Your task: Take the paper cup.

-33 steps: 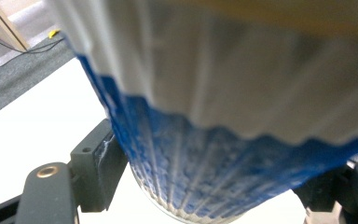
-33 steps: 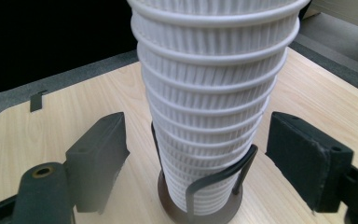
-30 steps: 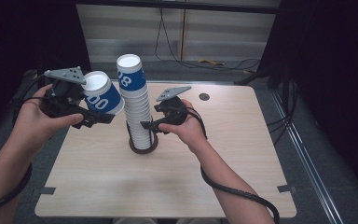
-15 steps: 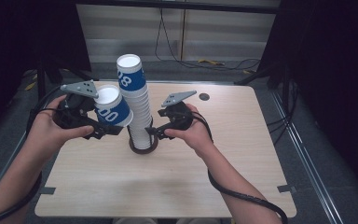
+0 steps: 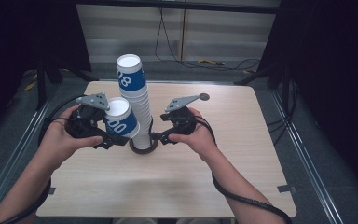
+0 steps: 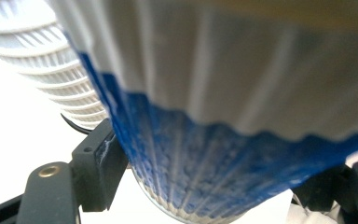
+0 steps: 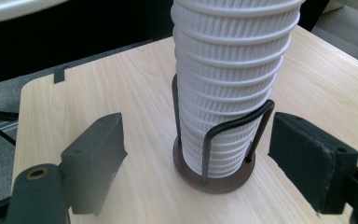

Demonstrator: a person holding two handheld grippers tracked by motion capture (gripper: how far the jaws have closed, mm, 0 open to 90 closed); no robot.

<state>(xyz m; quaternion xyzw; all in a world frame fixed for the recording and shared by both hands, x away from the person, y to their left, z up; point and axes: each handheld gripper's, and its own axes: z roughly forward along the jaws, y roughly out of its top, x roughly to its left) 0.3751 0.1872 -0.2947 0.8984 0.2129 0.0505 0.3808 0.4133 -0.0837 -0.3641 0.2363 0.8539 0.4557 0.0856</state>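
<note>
A tall stack of ribbed white paper cups [image 5: 135,93], the top one banded blue, stands in a dark wire holder [image 5: 143,147] at mid-table. My left gripper [image 5: 116,135] is shut on a single blue-and-white cup [image 5: 120,119], held tilted just left of the stack; in the left gripper view that cup [image 6: 223,140] sits between the jaws with the stack [image 6: 51,70] behind it. My right gripper [image 5: 157,137] is open at the holder's right side. Its jaws have just been opening. The holder [image 7: 214,175] and stack [image 7: 233,70] stand ahead between the jaws, untouched.
The wooden table [image 5: 242,154] has bare room on the right and at the front. A small dark disc [image 5: 204,97] lies near the far edge. Cables trail across the floor behind the table.
My left gripper has carried the single cup down and to the right, close against the stack. The right hand has stayed beside the holder's base.
</note>
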